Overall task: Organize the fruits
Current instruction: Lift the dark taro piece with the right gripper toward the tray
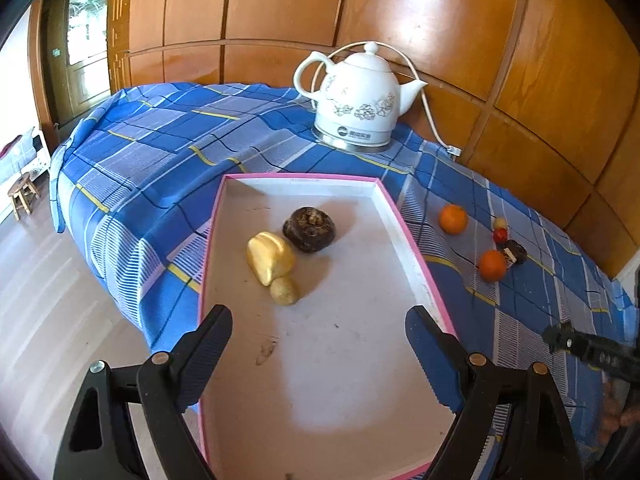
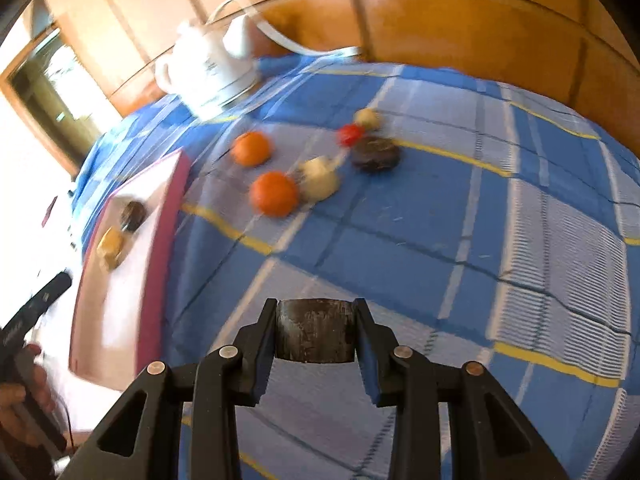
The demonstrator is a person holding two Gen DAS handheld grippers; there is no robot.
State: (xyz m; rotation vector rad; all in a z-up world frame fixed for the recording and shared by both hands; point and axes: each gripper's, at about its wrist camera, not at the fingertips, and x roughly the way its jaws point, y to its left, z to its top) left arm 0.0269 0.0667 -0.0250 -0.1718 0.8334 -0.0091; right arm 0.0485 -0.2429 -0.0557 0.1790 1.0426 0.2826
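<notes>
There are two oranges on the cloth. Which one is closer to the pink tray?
The lower orange in the right wrist view sits closer to the tray. The other orange lies farther back, toward the kettle.

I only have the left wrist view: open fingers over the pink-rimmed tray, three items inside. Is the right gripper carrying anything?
Observer: Yes. The right gripper is shut on a dark, round, flat-topped piece.
Operator: Where is it relative to the tray?
Observer: Over the blue plaid cloth, to the right of the pink-rimmed tray.
Operator: I count five loose fruits outside. Correct?
Observer: Six. A pale cream piece sits beside the nearer orange fruit, hidden from you.
</notes>
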